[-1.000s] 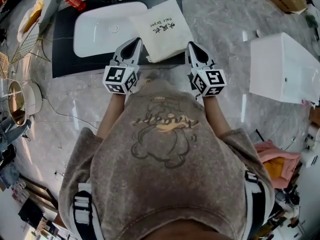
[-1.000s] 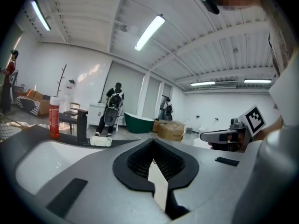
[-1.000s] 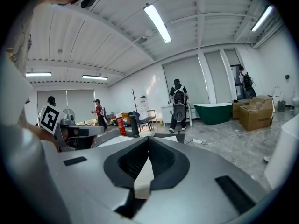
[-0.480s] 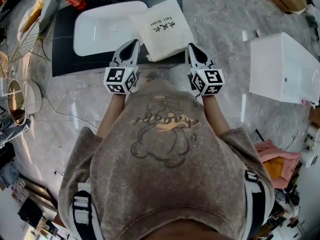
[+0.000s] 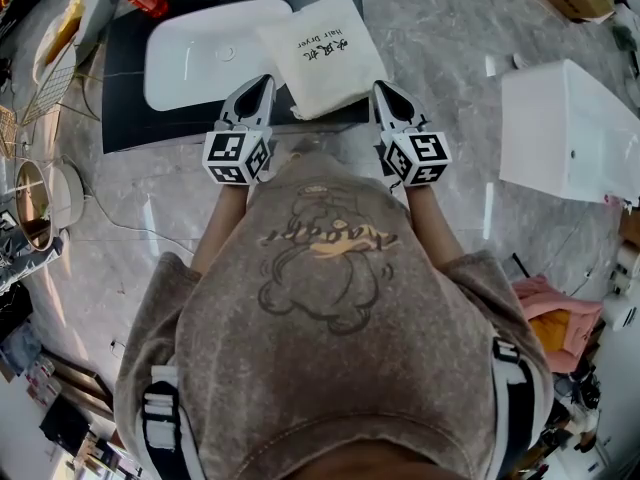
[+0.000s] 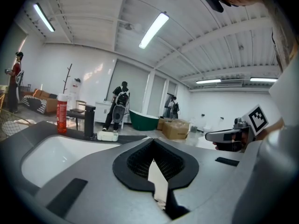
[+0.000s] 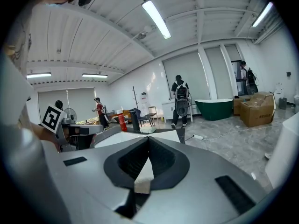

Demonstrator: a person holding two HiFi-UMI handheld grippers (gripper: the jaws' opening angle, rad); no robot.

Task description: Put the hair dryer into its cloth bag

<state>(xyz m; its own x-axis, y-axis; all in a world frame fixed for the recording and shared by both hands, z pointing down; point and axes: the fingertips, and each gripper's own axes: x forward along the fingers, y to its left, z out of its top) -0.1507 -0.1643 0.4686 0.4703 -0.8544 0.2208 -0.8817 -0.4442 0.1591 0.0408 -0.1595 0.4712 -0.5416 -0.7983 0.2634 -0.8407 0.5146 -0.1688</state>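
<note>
Center frame: person holds L gripper and R gripper level, side by side, both clenched & empty, tips flanking cloth bag, forearms tucked in.

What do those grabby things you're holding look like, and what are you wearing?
The left tongs and right tongs are grey pointed wedges with black pads inside. Each carries a white cube printed with black square markers. The person wears a short-sleeved brownish-grey T-shirt.

You stand in a large open workshop hall, with long ceiling strip lights, a dark green freestanding bathtub, brown cardboard boxes and other people standing about.
</note>
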